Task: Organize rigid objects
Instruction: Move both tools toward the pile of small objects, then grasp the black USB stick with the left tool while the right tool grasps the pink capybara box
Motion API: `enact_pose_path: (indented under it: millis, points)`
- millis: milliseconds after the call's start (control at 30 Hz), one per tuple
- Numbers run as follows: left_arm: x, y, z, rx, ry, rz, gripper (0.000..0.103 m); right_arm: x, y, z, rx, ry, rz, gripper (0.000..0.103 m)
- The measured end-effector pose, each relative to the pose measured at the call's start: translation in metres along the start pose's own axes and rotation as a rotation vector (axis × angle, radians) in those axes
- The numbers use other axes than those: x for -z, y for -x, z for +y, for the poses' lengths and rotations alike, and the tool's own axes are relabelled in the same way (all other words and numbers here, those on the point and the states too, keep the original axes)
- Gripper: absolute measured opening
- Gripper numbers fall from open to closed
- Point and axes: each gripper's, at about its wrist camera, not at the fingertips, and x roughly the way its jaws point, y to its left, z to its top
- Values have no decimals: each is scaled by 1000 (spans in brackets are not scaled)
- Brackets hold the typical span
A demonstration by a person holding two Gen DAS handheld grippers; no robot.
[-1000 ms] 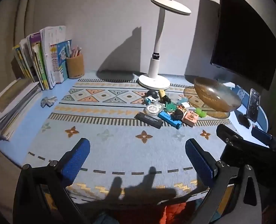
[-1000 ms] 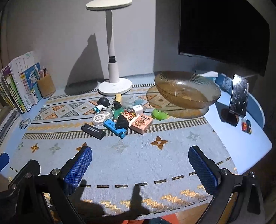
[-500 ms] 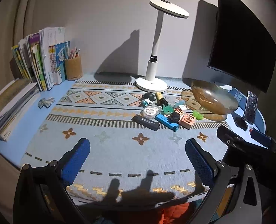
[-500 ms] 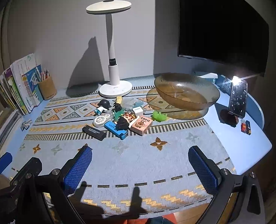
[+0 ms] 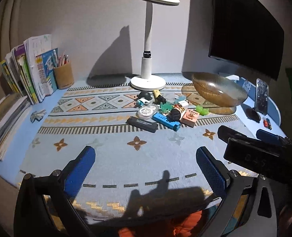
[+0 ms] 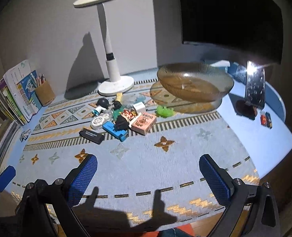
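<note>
The left gripper (image 5: 145, 161) is spread wide with nothing between its blue ribbed pads, and hangs over the near part of the patterned mat (image 5: 114, 150) without touching it. The right gripper (image 6: 147, 168) is equally wide apart and empty, above the same near stretch of mat.

From the left wrist view, the clutter of small hard things sits at about 1 o'clock, well apart from both grippers. It includes a flat black bar (image 5: 142, 124), a blue bar (image 5: 166, 121), a pink box (image 5: 190, 116), a round clear tape disc (image 5: 146, 112), a dark round-headed figure (image 5: 145, 97), a small white cube (image 6: 139, 106) and a green jelly-like toy (image 6: 164, 111); several of these touch or overlap. The amber ribbed glass bowl (image 5: 219, 92) stands just beyond the pile at 2 o'clock, empty as far as can be seen.

Between the grippers and the pile the woven mat lies bare. The table's blue rim (image 6: 280, 136) curves away at 3 o'clock, where a phone on a stand (image 6: 254, 88) is propped upright. At 12 o'clock is a white lamp (image 5: 147, 63) with a round base; at 10 o'clock, upright books (image 5: 27, 69) and a brown pencil cup (image 5: 63, 76). A dark screen (image 5: 244, 23) fills the wall at 2 o'clock.
</note>
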Motion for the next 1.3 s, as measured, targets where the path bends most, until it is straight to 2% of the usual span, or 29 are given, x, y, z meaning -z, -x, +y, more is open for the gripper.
enact_pose_path:
  millis: [167, 467, 900, 1000, 1100, 1300]
  points:
    - [1, -16, 3, 27, 22, 79, 102, 3, -11, -4, 7, -1, 22, 103]
    - [2, -29, 7, 31, 48, 89, 102, 2, -15, -3, 18, 17, 22, 103]
    - [3, -79, 10, 27, 45, 192, 102, 2, -56, -6, 4, 14, 83, 103]
    - [-1, -93, 9, 17, 25, 216, 102, 0, -70, -10, 4, 1, 104, 103]
    - [-8, -109, 12, 8, 28, 229, 102, -4, -83, -11, 40, 24, 119, 103]
    - [-35, -149, 25, 9, 50, 257, 102, -21, -106, -12, 78, 55, 124, 103]
